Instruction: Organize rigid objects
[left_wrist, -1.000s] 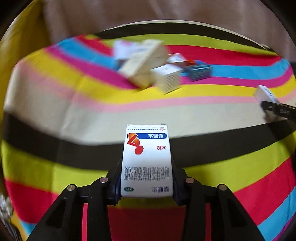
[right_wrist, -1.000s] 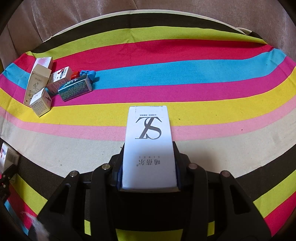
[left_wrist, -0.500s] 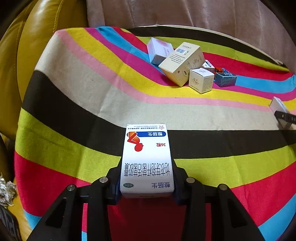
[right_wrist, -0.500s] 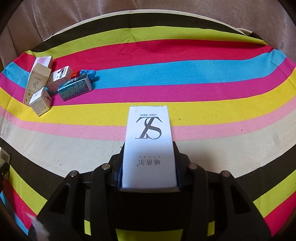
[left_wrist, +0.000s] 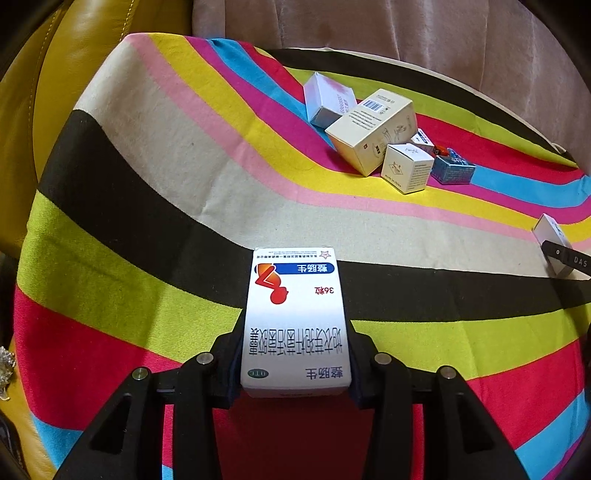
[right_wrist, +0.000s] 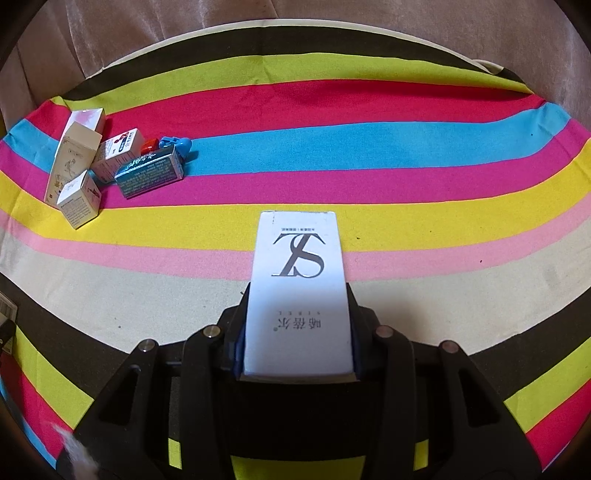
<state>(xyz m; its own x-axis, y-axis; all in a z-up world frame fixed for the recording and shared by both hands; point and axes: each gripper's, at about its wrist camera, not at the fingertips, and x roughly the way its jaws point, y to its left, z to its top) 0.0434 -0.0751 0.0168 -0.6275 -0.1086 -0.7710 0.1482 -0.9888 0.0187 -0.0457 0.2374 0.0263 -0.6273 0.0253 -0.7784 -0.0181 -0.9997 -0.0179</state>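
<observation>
Boxes fill both claws, the left gripper (left_wrist: 295, 363) clamped on a white medicine carton (left_wrist: 295, 317) and the right gripper (right_wrist: 297, 345) on a white lettered box (right_wrist: 297, 291), each held above the striped cloth (right_wrist: 369, 147), presumably bound for the far box pile (left_wrist: 384, 140).

White medicine box (left_wrist: 295, 317) and white carton (right_wrist: 298, 291), both gripped.
</observation>
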